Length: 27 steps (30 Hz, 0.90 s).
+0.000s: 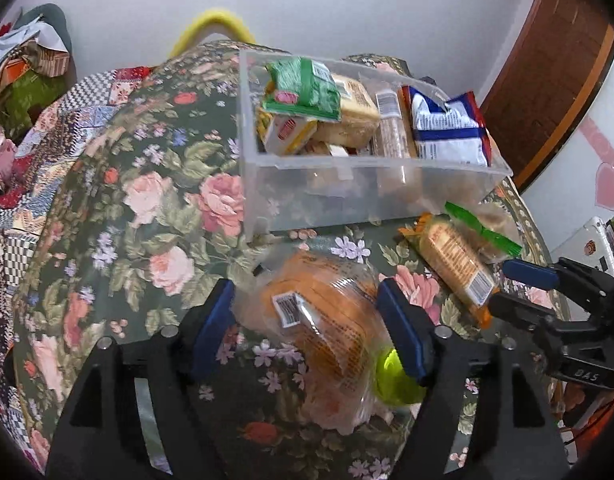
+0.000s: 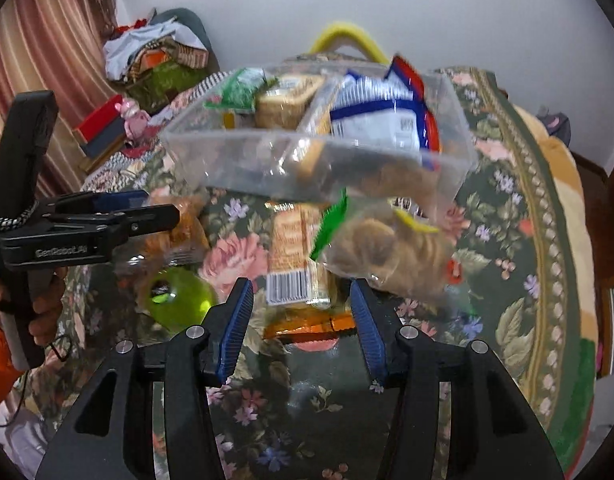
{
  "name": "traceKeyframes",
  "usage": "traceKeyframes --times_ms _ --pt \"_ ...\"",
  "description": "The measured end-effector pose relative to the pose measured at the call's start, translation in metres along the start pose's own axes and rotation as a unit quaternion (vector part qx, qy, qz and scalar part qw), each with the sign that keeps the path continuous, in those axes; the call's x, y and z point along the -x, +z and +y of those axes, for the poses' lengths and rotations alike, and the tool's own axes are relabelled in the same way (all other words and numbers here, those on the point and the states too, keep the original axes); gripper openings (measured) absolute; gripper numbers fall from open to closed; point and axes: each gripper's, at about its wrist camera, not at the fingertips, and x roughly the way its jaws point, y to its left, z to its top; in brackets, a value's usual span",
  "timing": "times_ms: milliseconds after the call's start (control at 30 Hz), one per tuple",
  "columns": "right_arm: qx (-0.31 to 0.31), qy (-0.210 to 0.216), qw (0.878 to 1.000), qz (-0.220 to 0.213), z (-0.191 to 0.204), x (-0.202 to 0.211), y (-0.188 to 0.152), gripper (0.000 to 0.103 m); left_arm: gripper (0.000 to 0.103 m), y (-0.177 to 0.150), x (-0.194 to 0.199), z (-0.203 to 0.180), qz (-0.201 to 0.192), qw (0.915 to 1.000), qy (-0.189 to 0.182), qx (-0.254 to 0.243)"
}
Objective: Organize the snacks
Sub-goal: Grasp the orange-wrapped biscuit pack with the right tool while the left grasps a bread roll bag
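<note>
A clear plastic bin (image 1: 347, 188) (image 2: 247, 160) stands on the floral table, holding a green packet (image 1: 303, 88), yellow packs and a blue-and-white bag (image 1: 447, 128). My left gripper (image 1: 307, 320) (image 2: 163, 208) is open, its jaws either side of a clear-wrapped bread bag (image 1: 319, 320) (image 2: 183, 220) that lies on the cloth. My right gripper (image 2: 303, 320) (image 1: 507, 290) is open around the barcode end of an orange-wrapped cracker pack (image 2: 295, 264) (image 1: 455, 268), with its pads apart from the wrapper. A cookie bag with a green seal (image 2: 387, 248) (image 1: 487, 224) lies beside that pack.
A lime-green round object (image 1: 395, 384) (image 2: 179, 296) lies by the bread bag. A hand (image 2: 43, 308) holds the left gripper's handle. A pile of clothes (image 2: 155, 52) sits behind the table, a yellow loop (image 1: 215, 24) shows behind the bin, and a brown door (image 1: 547, 80) is at the right.
</note>
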Motion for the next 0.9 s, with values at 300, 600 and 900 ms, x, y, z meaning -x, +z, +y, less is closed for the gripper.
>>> traceKeyframes --times_ms 300,600,900 --pt "0.0 0.006 1.0 0.019 0.006 -0.027 0.003 0.047 0.079 -0.009 -0.031 0.0 0.022 0.9997 0.006 0.004" --pt "-0.011 0.005 1.0 0.003 0.005 -0.028 0.007 0.034 0.071 -0.015 -0.028 -0.001 -0.008 0.9997 0.019 -0.01" --pt "-0.014 0.031 0.999 -0.017 0.011 -0.005 0.006 0.032 0.064 -0.021 0.005 0.003 -0.038 0.9991 0.018 -0.01"
